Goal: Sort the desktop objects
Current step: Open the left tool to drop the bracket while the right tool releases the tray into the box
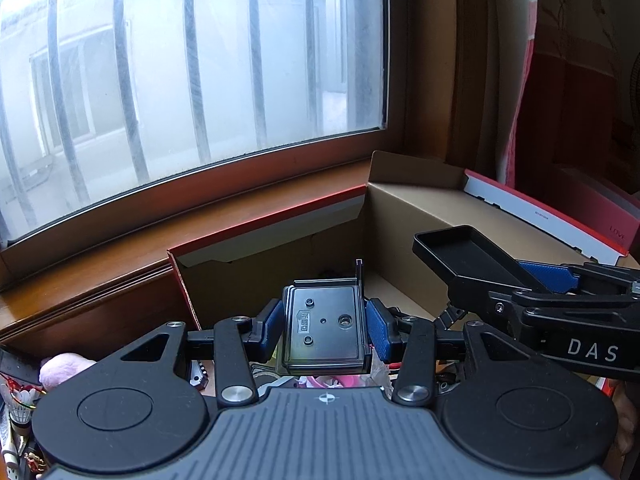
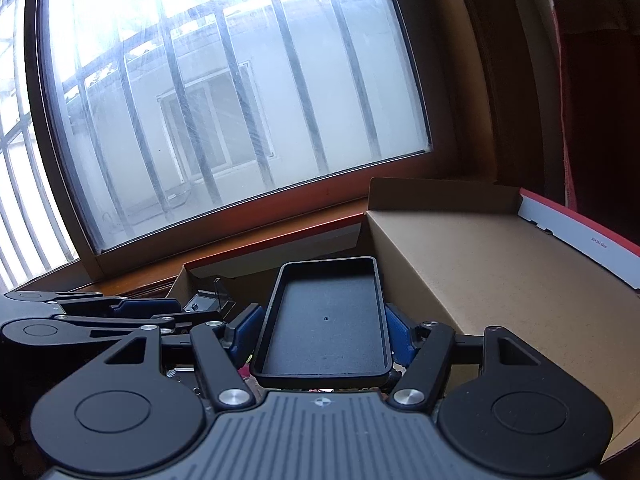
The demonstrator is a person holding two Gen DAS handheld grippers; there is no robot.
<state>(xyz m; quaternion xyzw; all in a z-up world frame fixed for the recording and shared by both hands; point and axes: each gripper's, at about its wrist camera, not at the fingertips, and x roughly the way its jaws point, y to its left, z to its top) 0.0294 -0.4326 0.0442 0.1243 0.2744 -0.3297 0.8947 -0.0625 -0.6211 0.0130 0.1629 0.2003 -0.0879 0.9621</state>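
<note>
My left gripper (image 1: 324,330) hides most of the desk clutter (image 1: 332,380) beneath it; those items cannot be identified; the shuttlecock (image 1: 18,400) is cut by the picture's edge; the box (image 2: 500,280) floor is largely hidden.

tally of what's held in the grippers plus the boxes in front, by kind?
Black shallow tray, held in the right gripper: 1
Clear-cased square block, held in the left gripper: 1
Open cardboard box with red edges: 1
Total: 3

Cardboard box (image 1: 420,216) on cluttered desktop, beside windowsill (image 1: 120,256).
</note>
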